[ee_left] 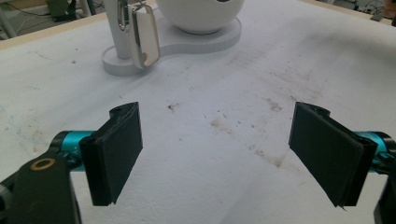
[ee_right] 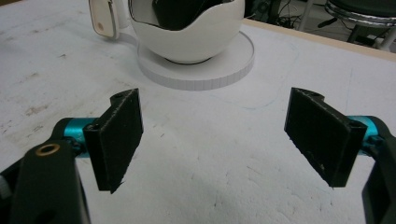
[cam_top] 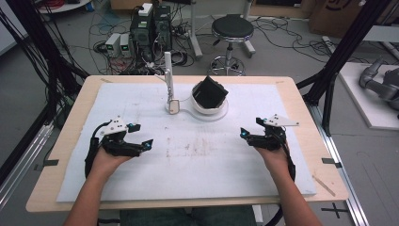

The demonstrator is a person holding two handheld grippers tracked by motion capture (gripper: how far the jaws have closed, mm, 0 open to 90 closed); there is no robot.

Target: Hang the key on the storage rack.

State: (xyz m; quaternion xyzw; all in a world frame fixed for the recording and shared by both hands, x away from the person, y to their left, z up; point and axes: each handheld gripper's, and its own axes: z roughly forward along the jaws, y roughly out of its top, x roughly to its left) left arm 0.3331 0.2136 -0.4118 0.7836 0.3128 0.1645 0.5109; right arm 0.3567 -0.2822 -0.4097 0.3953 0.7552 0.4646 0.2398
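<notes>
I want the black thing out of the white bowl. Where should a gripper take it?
Grip the raised corner of the black object from above. It sits tilted in the white bowl, edges poking past the rim. The right gripper, jaws open, probably has the clearer approach.

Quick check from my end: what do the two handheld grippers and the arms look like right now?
Both are black. The left gripper and right gripper each carry a grey three-cornered plate on top, teal metal fittings and flat black rectangular pads. A brass-coloured ring sits on each body, and a black cable trails back along each forearm. Forearms are bare, no sleeves.
</notes>
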